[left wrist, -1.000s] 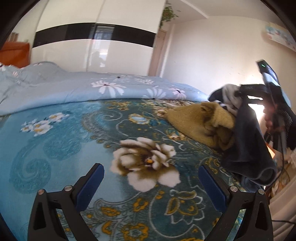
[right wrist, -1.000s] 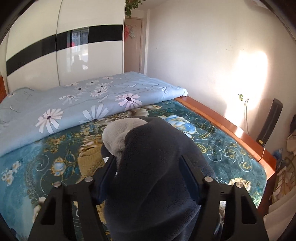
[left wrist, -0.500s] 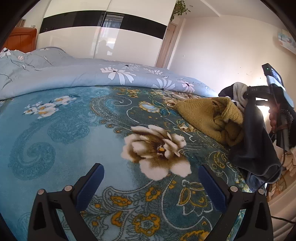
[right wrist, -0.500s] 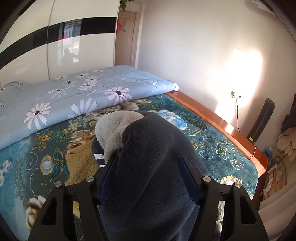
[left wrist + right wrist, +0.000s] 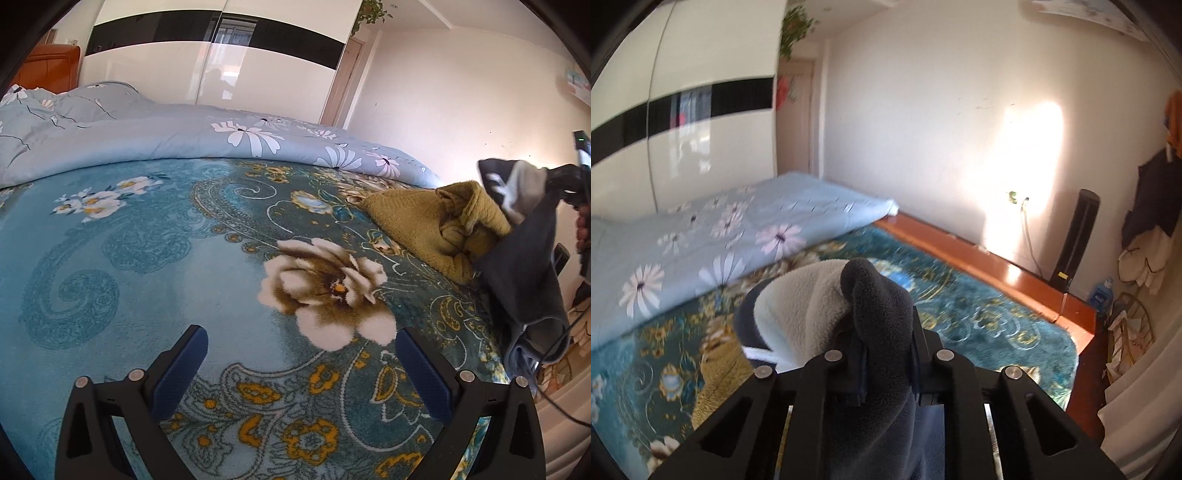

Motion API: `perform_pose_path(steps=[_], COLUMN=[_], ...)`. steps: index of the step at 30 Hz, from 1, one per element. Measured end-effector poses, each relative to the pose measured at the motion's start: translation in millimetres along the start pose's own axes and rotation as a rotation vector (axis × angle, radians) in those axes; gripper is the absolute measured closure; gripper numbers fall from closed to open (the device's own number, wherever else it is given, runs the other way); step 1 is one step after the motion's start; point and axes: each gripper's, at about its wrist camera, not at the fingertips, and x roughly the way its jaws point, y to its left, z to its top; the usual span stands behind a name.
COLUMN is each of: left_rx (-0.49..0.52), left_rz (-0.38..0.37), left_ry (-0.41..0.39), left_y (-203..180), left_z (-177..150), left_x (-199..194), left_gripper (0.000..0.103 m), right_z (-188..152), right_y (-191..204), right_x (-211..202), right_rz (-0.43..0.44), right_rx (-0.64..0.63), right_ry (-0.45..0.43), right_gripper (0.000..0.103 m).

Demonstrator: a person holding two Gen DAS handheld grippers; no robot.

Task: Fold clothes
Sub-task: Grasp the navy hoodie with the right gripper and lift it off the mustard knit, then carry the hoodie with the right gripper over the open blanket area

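Fleece, dark navy with a pale grey lining, is bunched between the jaws of the right claw, which are closing on it; the pads press into the cloth. In the left view the same garment hangs off that claw over the bed's right edge, its lower end drooping past the blanket. Just beside it lies a mustard sweater, crumpled on the blanket near that edge.

The left claw stands wide with nothing between its blue pads, low over the teal flowered blanket. Ahead of it the blanket is bare across the whole middle and left of the bed, up to a folded light-blue quilt with white daisies along the far side.

Only the right view shows the bed's wooden side rail, the narrow floor strip by the wall, a black tower standing there, and a wire basket in the corner; its contents are too small to tell. Only the left view shows the sweater whole.
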Motion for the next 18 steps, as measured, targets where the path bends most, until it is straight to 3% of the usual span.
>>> perform_pose_path(steps=[9, 18], left_rx=[0.094, 0.096], left_rz=[0.019, -0.027], left_ry=[-0.016, -0.09], left_y=[-24, -42], left_z=[0, 13], left_x=[-36, -89], left_gripper=[0.0, 0.0], right_z=[51, 105], right_y=[-61, -76], right_x=[-89, -201], right_rz=[-0.004, 0.042], right_rx=[0.05, 0.007], right_ry=[-0.187, -0.376], right_gripper=[0.086, 0.09])
